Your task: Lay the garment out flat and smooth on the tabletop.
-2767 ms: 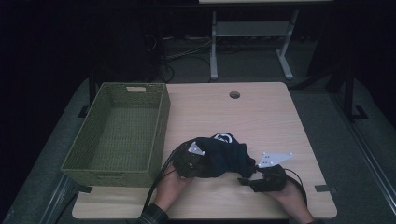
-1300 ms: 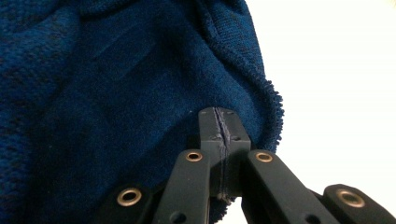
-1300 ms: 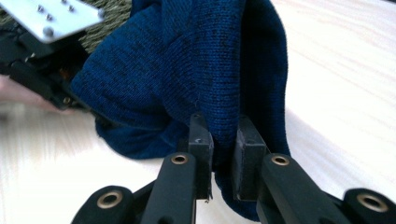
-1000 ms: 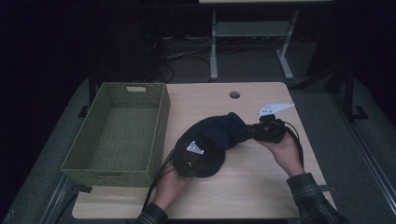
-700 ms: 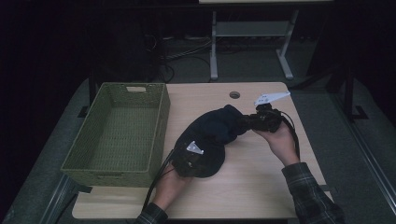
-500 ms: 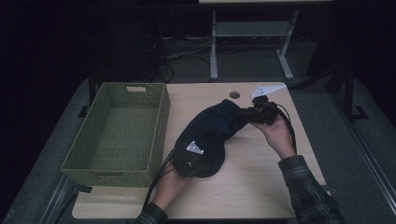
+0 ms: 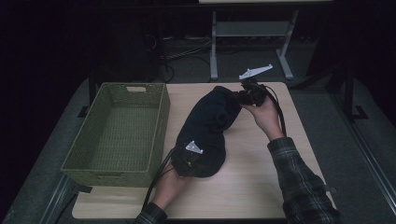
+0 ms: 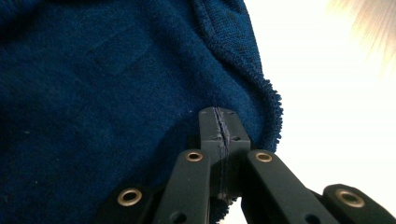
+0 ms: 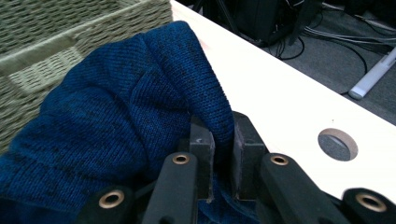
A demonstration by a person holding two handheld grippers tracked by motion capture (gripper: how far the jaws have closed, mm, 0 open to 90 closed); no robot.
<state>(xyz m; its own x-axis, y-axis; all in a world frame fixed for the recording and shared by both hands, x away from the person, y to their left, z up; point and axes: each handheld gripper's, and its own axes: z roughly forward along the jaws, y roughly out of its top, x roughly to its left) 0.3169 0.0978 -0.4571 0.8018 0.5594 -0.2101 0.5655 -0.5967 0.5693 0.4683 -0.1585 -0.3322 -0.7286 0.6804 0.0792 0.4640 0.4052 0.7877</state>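
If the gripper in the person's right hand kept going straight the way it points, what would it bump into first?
The right gripper is already clamped on the blue knitted garment, so that fabric comes first. Beyond it, the right gripper view shows the woven basket in line, probably next, though depth is hard to judge.

1. The high view is dim: the room beyond the pale wooden table (image 7: 261, 186) falls into near black, and only the tabletop and the olive woven rectangular basket (image 7: 119, 133) catch soft overhead light.
2. The dark blue knitted garment (image 7: 210, 123) reads almost black there, its folds hard to make out.
3. The left gripper view is blown out to white at its right side, and the top right corner is a blurred pale smear.
4. The right gripper view is evenly lit and the knit is sharp; the basket at its left edge is slightly soft.
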